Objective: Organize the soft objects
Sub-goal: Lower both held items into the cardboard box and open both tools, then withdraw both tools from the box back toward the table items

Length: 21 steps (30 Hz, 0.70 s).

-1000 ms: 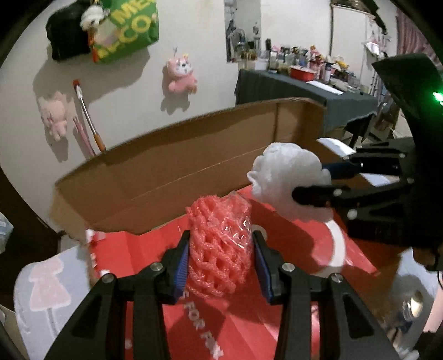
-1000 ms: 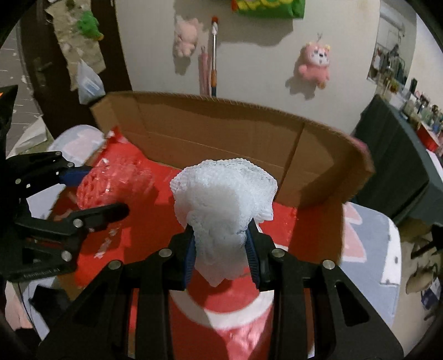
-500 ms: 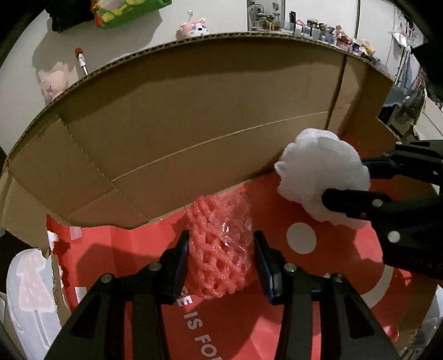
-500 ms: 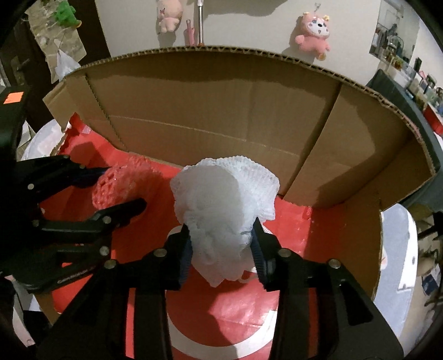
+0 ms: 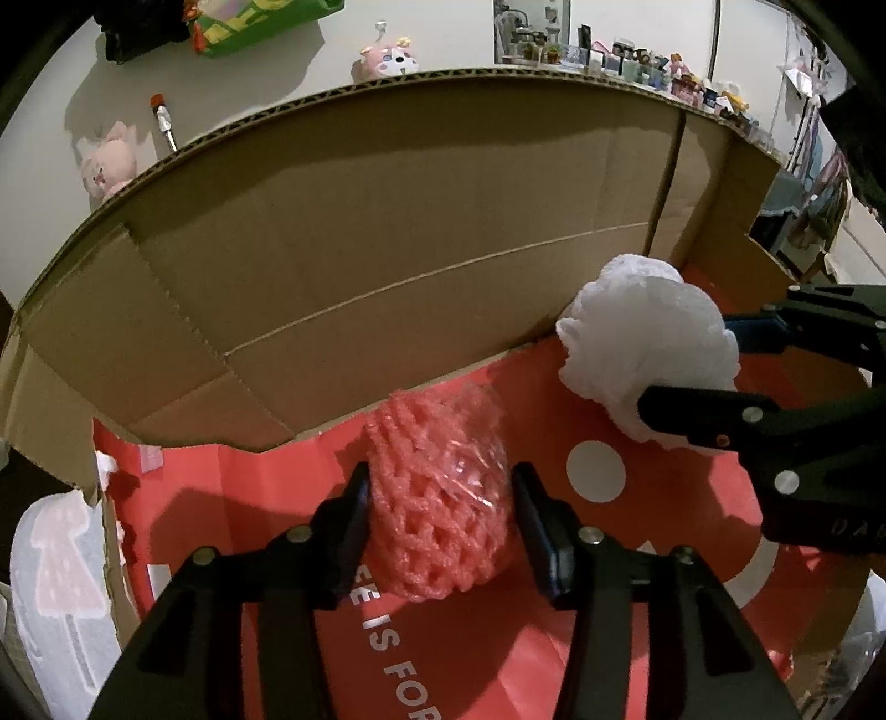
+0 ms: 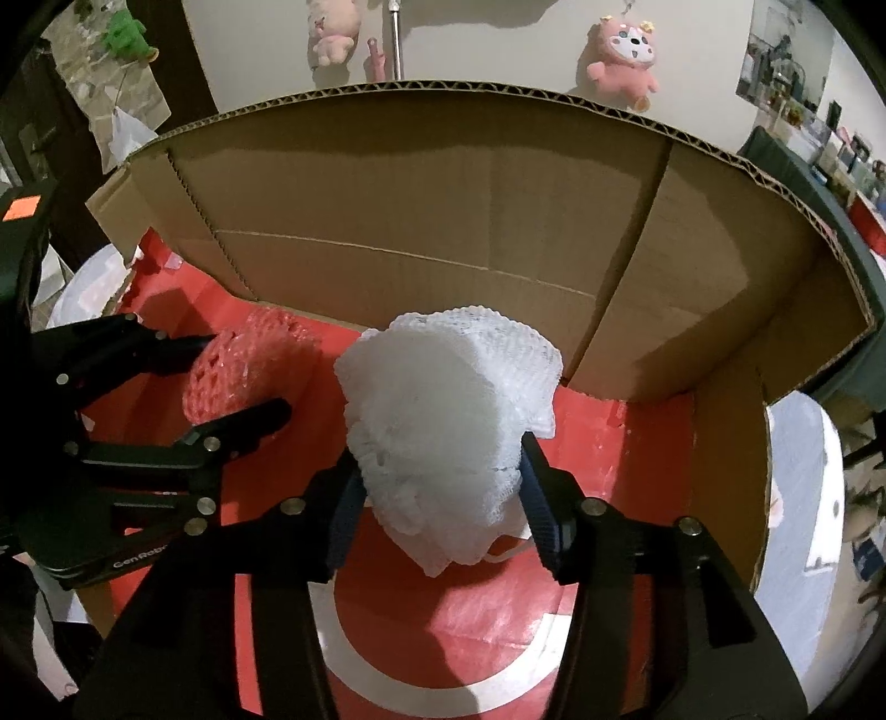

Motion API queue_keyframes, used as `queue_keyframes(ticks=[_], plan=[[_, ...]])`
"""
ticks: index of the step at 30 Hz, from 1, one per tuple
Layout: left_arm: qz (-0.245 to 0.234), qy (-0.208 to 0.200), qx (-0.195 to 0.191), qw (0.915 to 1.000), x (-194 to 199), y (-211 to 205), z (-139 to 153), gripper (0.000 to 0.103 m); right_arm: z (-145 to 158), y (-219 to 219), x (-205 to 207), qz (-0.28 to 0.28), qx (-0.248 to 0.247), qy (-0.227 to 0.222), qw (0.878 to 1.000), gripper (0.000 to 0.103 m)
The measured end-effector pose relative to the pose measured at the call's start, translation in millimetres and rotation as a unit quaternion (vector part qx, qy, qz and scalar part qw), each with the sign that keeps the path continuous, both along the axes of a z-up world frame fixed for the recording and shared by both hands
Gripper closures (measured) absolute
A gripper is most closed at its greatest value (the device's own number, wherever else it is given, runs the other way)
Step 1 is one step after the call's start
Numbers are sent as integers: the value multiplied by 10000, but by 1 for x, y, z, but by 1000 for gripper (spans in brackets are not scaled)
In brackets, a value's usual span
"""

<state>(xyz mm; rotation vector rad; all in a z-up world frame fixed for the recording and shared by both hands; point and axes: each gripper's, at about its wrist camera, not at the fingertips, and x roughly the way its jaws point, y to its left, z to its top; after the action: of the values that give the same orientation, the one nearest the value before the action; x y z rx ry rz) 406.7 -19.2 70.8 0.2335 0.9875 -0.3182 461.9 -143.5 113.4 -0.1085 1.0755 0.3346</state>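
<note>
Nearest in the left wrist view, the left hand-held gripper (image 5: 440, 498) is clamped on a pink foam net sleeve (image 5: 437, 498), its two black fingers pressing the sleeve's sides. The sleeve sits over the red printed floor (image 5: 554, 637) of an open brown cardboard box (image 5: 387, 249), above white lettering. To the right and slightly farther, the right hand-held gripper (image 6: 437, 490) is clamped on a bunched white foam net wad (image 6: 443, 426), which bulges up and out beyond the fingers. The white wad is also over the red floor, near a white ring printed there; whether either item touches the floor cannot be told. The two foam pieces are near each other but apart. Behind both rises the box's tall far wall with a horizontal crease. Beyond it, on the pale room wall, hangs a pink plush toy (image 6: 623, 52).
</note>
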Motion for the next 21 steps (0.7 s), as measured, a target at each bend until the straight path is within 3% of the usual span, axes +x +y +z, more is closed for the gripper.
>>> queue_keyframes(ticks=[8,10,16,21], plan=[[28,-94,-57,9999,-10,0,5,32,6,-4,-5,-32,33,-50,10000,39],[52,-135,-88,9999,-15,1,7,27,8,-3,-7,-48,19,-75,10000,32],[135,-302,-278,9991,-29,8,22,19,22,-3,-17,-39,102,-190,9998,30],[214,-672,-455,9965,-55,15,49,9,42,-6,-36,-113,187,-368,9991,25]])
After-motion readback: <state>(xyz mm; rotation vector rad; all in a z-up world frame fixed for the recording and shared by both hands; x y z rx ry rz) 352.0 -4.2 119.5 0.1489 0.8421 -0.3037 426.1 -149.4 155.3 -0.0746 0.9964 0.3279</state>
